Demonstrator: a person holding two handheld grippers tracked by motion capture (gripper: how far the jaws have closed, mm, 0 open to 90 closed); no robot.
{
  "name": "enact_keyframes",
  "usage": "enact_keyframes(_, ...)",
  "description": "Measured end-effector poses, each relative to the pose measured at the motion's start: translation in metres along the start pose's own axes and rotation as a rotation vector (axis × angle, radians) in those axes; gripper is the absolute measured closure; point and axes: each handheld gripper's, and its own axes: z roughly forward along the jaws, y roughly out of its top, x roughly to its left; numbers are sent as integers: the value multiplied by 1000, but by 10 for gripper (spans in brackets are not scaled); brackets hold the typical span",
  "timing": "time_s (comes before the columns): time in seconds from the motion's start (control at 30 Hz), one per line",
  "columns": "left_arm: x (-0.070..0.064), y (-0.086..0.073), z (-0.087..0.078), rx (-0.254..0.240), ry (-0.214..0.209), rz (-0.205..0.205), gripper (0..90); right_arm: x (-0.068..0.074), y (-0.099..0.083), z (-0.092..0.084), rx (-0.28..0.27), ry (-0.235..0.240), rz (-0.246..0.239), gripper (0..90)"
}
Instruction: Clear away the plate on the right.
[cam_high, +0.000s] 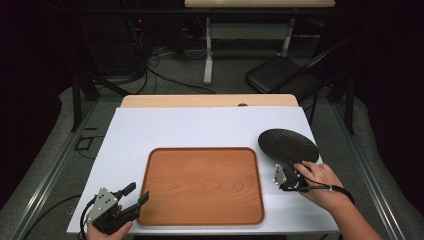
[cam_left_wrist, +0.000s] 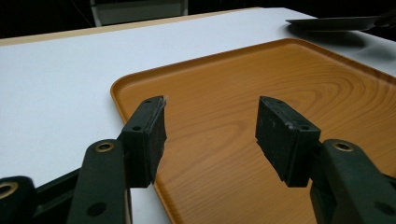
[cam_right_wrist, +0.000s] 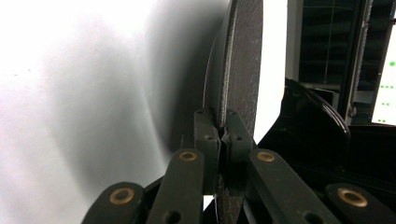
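Right gripper (cam_high: 280, 176), in the high view, sits at the near edge of a dark round plate (cam_high: 288, 145) on the right of the white table (cam_high: 200, 127), its jaws clamped on that rim. The plate lies just right of the wooden tray (cam_high: 202, 220), its left edge near the tray's far right corner, and it looks slightly lifted at the gripped side, though that is hard to be sure of from above. The left gripper (cam_high: 134, 197) rests by the tray's near left corner with its jaws apart and nothing between them. Beyond the table stand a folding chair (cam_high: 280, 75) and some cables (cam_high: 160, 65) on the floor, well clear of the work.

Seen in the left gripper view, the left gripper (cam_left_wrist: 210, 126) points across the tray (cam_left_wrist: 140, 79), which is bare, and the plate (cam_left_wrist: 334, 22) shows far off at the upper right, hovering over its shadow.

Seen in the right gripper view, the right gripper (cam_right_wrist: 222, 128) pinches the plate (cam_right_wrist: 245, 60) edge-on, with only the rim between the pads. The bite is shallow, so the plate could pivot or slip; I judge it best to keep the squeeze firm, lift slowly and hold the plate level while carrying it left over the tray's raised lip. That lip is the one obstacle on the way; the tray's floor is free, and the left gripper is far enough off not to interfere.
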Motion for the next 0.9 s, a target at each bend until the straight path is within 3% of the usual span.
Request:
enact_keyframes(0.13, 0, 0, 0, 1, -1, -1, 428, -2, 3, -5, 12, -5, -31, 863)
enact_keyframes(0.5, 1, 0, 0, 0, 1, -3, 434, -6, 10, -26, -12, -13, -50, 857)
enact_keyframes(0.9, 1, 0, 0, -3, 2, -2, 435, -13, 28, -68, -49, -56, -123, 851)
